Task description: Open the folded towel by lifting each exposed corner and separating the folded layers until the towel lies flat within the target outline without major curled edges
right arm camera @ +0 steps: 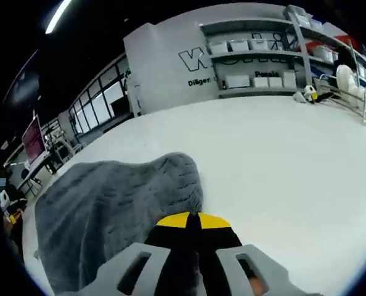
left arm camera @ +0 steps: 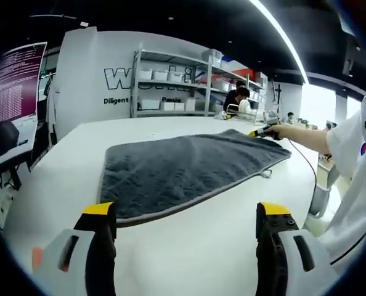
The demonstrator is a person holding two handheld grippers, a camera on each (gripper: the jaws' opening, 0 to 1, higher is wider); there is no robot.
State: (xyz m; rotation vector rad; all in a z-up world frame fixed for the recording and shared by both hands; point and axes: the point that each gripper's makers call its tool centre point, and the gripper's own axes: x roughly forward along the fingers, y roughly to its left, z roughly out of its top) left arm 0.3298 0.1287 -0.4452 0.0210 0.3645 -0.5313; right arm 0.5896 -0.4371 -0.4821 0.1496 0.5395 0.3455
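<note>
A dark grey towel (left arm camera: 189, 169) lies spread on the white table (left arm camera: 189, 259), ahead of my left gripper (left arm camera: 186, 213). That gripper is open, its yellow-tipped jaws wide apart and short of the towel's near edge. At the towel's far right corner, a person's outstretched arm holds my right gripper (left arm camera: 262, 132). In the right gripper view the right gripper (right arm camera: 190, 223) has its jaws pressed together on the towel (right arm camera: 109, 209); the cloth there is lifted into a small hump above the table (right arm camera: 281, 166).
Metal shelves (left arm camera: 170, 80) with white boxes stand behind the table, and a person sits near them. A monitor (left arm camera: 13, 83) and a chair are off the table's left side. The person's white shirt (left arm camera: 361, 179) fills the right edge.
</note>
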